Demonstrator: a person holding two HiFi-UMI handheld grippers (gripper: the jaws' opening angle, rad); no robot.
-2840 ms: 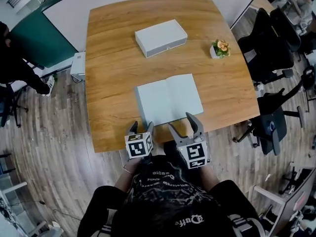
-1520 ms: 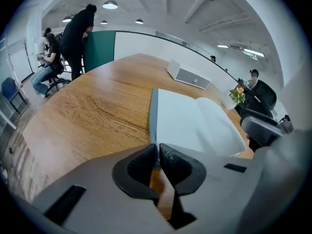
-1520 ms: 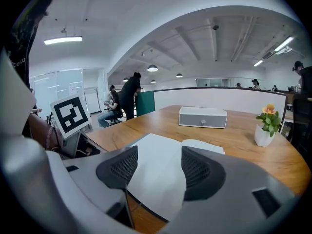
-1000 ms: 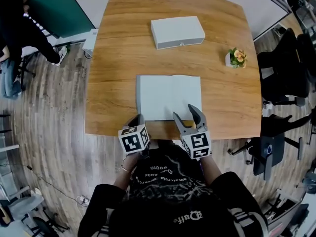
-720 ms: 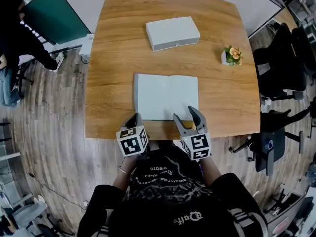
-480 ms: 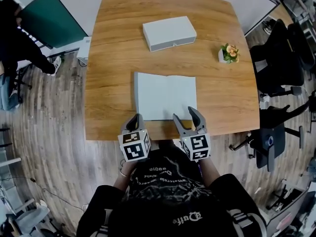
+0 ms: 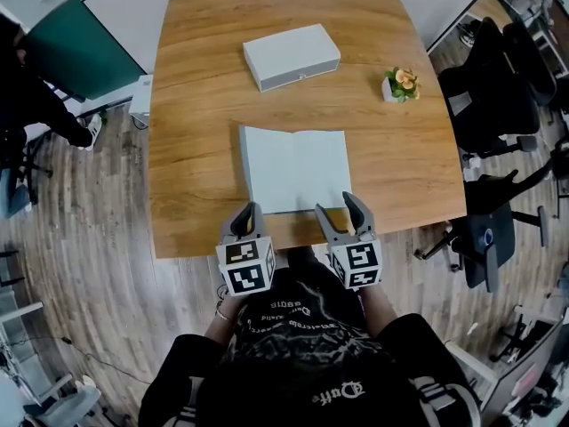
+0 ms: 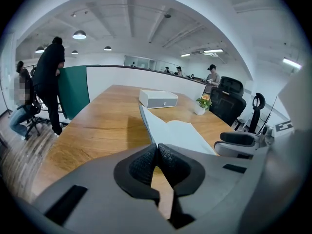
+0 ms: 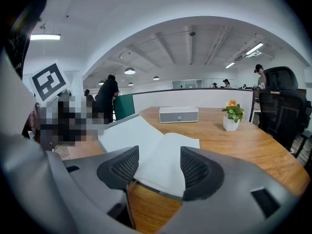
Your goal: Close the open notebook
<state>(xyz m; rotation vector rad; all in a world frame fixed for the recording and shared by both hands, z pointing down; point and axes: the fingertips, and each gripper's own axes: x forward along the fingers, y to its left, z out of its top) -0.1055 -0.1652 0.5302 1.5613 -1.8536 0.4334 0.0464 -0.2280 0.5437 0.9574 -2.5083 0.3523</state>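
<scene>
a: head view first, what's the surface and the room like?
b: wooden table (image 7: pixel 196 149) in an open office. plank floor (image 7: pixel 80 229) all round it, a green partition (image 7: pixel 71 52) top left, black office chairs (image 7: pixel 484 96) on the right. the notebook (image 7: pixel 293 169) lies open near the middle of the table, towards the near edge. a grey box (image 7: pixel 291 55) sits further back and a little potted plant (image 7: pixel 399 84) is off to the right. the left gripper (image 7: pixel 247 213) is just off the notebook's near left corner, and the right gripper (image 7: pixel 339 210) is at its near right corner
a: anything hard to make out there?
b: can't tell from above whether the right tips touch the page. the chairs are cut off by the frame
a: left gripper view?
b: jaws together, pads meeting, nothing between them. the notebook's left edge runs away just past the tips, with the box and plant behind it. the gripper's own body hides the near table edge. a person (image 8: pixel 51 77) stands by the partition
a: right gripper view?
b: jaws apart, nothing clamped. the notebook's near edge shows through the gap, beyond the pads. there's bare wood right of the notebook out to the plant, and plenty of bare table on its left side too
</scene>
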